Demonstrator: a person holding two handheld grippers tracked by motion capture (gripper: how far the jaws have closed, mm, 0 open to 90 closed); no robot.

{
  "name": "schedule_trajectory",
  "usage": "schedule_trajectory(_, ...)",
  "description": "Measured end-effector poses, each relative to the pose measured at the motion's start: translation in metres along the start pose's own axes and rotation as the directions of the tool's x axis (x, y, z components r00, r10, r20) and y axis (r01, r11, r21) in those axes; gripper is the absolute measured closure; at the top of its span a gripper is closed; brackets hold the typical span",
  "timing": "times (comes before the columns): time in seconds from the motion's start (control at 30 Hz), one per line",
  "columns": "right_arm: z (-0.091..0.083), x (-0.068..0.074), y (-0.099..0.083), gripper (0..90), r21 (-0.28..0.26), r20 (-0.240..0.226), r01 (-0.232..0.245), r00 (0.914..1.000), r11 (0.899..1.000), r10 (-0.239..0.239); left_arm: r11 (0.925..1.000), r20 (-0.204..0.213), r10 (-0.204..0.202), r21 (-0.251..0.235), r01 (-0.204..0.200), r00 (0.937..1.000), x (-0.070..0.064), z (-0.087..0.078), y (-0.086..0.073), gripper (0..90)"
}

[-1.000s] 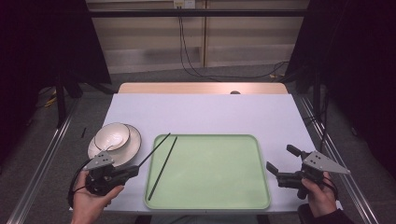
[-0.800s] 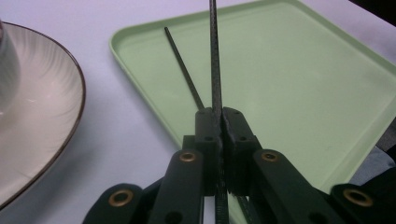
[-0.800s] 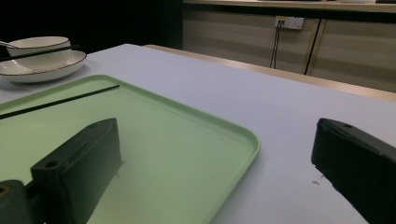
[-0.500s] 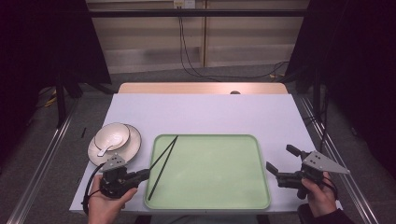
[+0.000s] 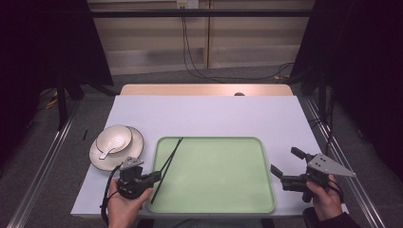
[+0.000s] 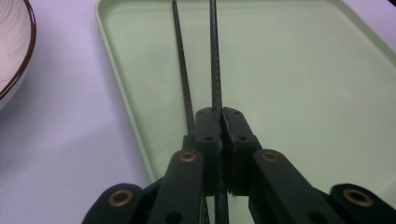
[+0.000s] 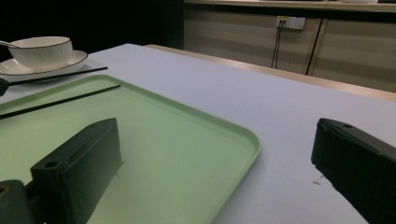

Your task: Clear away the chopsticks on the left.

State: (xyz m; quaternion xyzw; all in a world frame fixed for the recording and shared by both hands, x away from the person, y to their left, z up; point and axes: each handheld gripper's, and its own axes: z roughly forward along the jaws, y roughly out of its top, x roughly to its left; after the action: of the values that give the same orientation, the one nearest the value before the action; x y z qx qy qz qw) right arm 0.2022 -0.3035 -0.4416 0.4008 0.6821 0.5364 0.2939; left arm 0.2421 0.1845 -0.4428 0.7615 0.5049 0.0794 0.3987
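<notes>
Pale green plastic makes up the tray (image 5: 214,175), which sits on the white bench (image 5: 209,114) and serves as the landmark here. At the tray's near left corner the left gripper (image 5: 157,176) has its jaws closed on one black chopstick (image 6: 214,56), which runs up over the tray's left part. A second chopstick (image 6: 182,70) lies just beside it, nearer the tray's left rim, passing under the left jaw. Left of the tray stands a white bowl (image 5: 114,139) with a spoon (image 5: 108,151) on a plate (image 5: 135,147). Right of the tray, the right gripper (image 5: 288,162) hovers with its jaws wide apart, holding nothing.
</notes>
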Motion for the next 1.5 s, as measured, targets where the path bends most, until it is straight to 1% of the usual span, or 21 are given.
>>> schedule_trajectory(0.07, 0.0, 0.0, 0.0, 1.0, 0.0, 0.0, 0.0, 1.0, 1.0, 0.0, 0.9999, -0.028, -0.012, 0.003, 0.012, 0.9995, -0.003, 0.005, 0.002, 86.0)
schedule_trajectory(0.1, 0.0, 0.0, 0.0, 1.0, 0.0, -0.003, -0.001, 1.0, 1.0, 0.001, 0.9996, -0.049, -0.028, -0.002, 0.028, 0.9984, -0.005, 0.008, 0.002, 86.0)
schedule_trajectory(0.13, 0.0, 0.0, 0.0, 1.0, 0.0, 0.002, 0.0, 1.0, 1.0, 0.0, 0.9995, -0.06, -0.031, 0.009, 0.031, 0.9977, -0.007, 0.012, 0.003, 86.0)
schedule_trajectory(0.17, 0.0, 0.0, 0.0, 1.0, 0.002, -0.003, 0.0, 1.0, 1.0, 0.0, 0.9991, -0.073, -0.042, 0.006, 0.042, 0.9964, -0.009, 0.016, 0.003, 86.0)
schedule_trajectory(0.2, 0.0, 0.0, 0.0, 1.0, 0.004, -0.004, -0.001, 1.0, 1.0, 0.001, 0.9991, -0.078, -0.043, 0.002, 0.043, 0.996, -0.011, 0.019, 0.003, 86.0)
schedule_trajectory(0.23, 0.0, 0.0, 0.0, 1.0, 0.002, -0.002, -0.001, 1.0, 1.0, 0.001, 0.9992, -0.078, -0.034, 0.017, 0.035, 0.9964, -0.013, 0.021, 0.003, 86.0)
schedule_trajectory(0.3, 0.0, 0.0, 0.0, 1.0, -0.002, -0.001, 0.0, 1.0, 1.0, 0.0, 0.9995, -0.076, -0.02, 0.022, 0.022, 0.9969, -0.016, 0.023, 0.004, 86.0)
schedule_trajectory(0.5, 0.0, 0.0, 0.0, 1.0, -0.001, -0.004, 0.006, 1.0, 1.0, -0.006, 0.9969, -0.091, -0.039, 0.065, 0.045, 0.9951, -0.016, 0.034, 0.001, 86.0)
schedule_trajectory(0.53, 0.0, 0.0, 0.0, 1.0, 0.001, -0.004, 0.005, 1.0, 1.0, -0.005, 0.9969, -0.093, -0.047, 0.059, 0.052, 0.9945, -0.016, 0.035, 0.001, 86.0)
schedule_trajectory(0.6, 0.0, 0.0, 0.0, 1.0, 0.001, -0.005, 0.0, 1.0, 1.0, 0.0, 0.9968, -0.091, -0.046, 0.06, 0.052, 0.9948, -0.014, 0.035, 0.002, 86.0)
schedule_trajectory(0.63, 0.0, 0.0, 0.0, 1.0, 0.0, -0.005, 0.007, 1.0, 1.0, -0.007, 0.9974, -0.101, -0.041, 0.054, 0.047, 0.994, -0.014, 0.035, 0.001, 86.0)
schedule_trajectory(0.7, 0.0, 0.0, 0.0, 1.0, 0.0, -0.008, 0.006, 0.9999, 1.0, -0.006, 0.9964, -0.095, -0.036, 0.073, 0.043, 0.9948, -0.014, 0.038, 0.0, 86.0)
schedule_trajectory(0.77, 0.0, 0.001, 0.0, 0.8, -0.002, -0.008, 0.007, 0.9999, 1.0, -0.007, 0.9962, -0.098, -0.032, 0.077, 0.04, 0.9947, -0.014, 0.041, -0.001, 85.9)
schedule_trajectory(1.0, 0.0, 0.0, 0.0, 0.8, 0.001, -0.01, 0.008, 0.9999, 1.0, -0.008, 0.9967, -0.1, -0.028, 0.073, 0.035, 0.9946, -0.014, 0.041, -0.001, 85.6)
schedule_trajectory(1.13, 0.0, 0.0, 0.0, 0.8, 0.001, -0.009, 0.005, 0.9999, 1.0, -0.005, 0.9964, -0.1, -0.036, 0.073, 0.043, 0.9944, -0.014, 0.041, -0.001, 85.5)
schedule_trajectory(1.2, 0.0, 0.0, 0.0, 0.8, 0.002, -0.01, 0.009, 0.9999, 1.0, -0.009, 0.9961, -0.094, -0.046, 0.071, 0.053, 0.9945, -0.013, 0.041, -0.001, 85.5)
schedule_trajectory(1.27, 0.0, 0.0, 0.0, 0.8, 0.001, -0.007, 0.006, 1.0, 1.0, -0.006, 0.9961, -0.089, -0.045, 0.071, 0.052, 0.995, -0.012, 0.041, -0.001, 85.3)
schedule_trajectory(1.33, 0.0, 0.0, 0.0, 0.8, 0.001, -0.009, 0.008, 0.9999, 1.0, -0.008, 0.9958, -0.079, -0.053, 0.07, 0.058, 0.9955, -0.011, 0.041, -0.001, 84.9)
schedule_trajectory(1.4, 0.0, 0.0, 0.0, 0.8, -0.001, -0.008, 0.009, 0.9999, 1.0, -0.009, 0.9956, -0.061, -0.063, 0.066, 0.067, 0.9961, -0.011, 0.041, -0.001, 80.3)
schedule_trajectory(1.47, 0.0, 0.0, 0.0, 0.8, 0.003, -0.01, 0.006, 0.9999, 1.0, -0.006, 0.9963, -0.039, -0.047, 0.07, 0.049, 0.9981, -0.011, 0.041, -0.001, 74.0)
schedule_trajectory(1.5, 0.0, 0.0, 0.0, 0.8, 0.001, -0.013, 0.007, 0.9999, 1.0, -0.007, 0.9964, -0.029, -0.049, 0.068, 0.051, 0.9984, -0.011, 0.041, -0.001, 74.0)
